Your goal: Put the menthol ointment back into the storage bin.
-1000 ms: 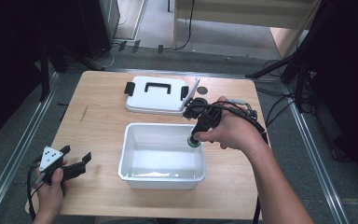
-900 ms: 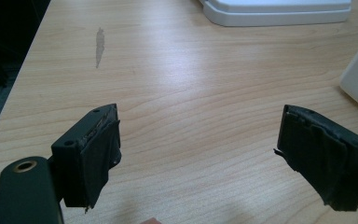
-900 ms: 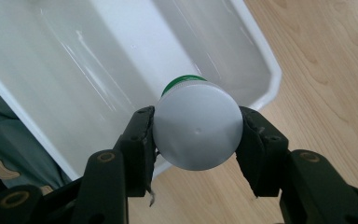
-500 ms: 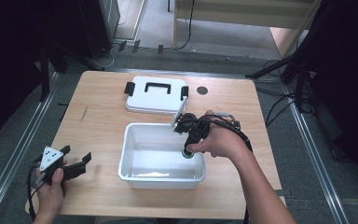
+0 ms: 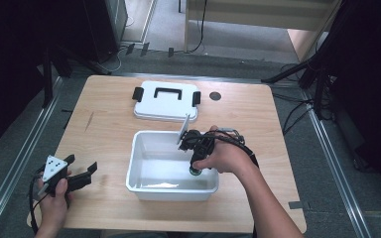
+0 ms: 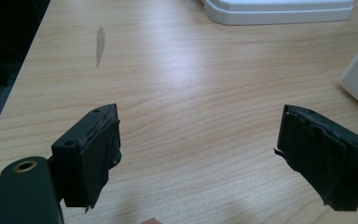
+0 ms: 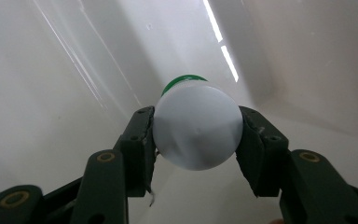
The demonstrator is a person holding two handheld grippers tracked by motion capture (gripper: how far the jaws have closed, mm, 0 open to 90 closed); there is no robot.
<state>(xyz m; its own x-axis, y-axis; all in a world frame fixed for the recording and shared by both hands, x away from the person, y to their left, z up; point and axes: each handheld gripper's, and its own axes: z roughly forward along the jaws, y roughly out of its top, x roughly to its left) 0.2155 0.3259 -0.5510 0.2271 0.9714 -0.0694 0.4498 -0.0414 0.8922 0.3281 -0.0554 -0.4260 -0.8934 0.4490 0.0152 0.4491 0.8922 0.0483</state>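
Bottle (image 7: 196, 128), white with a green band at its far end, sits pinched between the jaws of the right gripper (image 7: 196, 135), pointing down into the white tub (image 5: 140, 148). Largest of all is the wooden table (image 5: 104, 129), pale and bearing a faint grey smear on its left part. On it, near the far edge, lies a flat white lid (image 5: 166, 101) with a dark handle and black clips at both ends. Just in front of the lid stands the tub, open and rectangular; the right hand (image 5: 225, 158) reaches over its right side and holds the right gripper inside it, jaws pressed against the bottle's two sides. A small dark round spot (image 5: 215, 96) shows on the table to the right of the lid. At the near left corner, well apart from the tub, the left hand (image 5: 54, 196) holds the left gripper (image 6: 198, 154) low over bare wood, its jaws spread wide with nothing between them.
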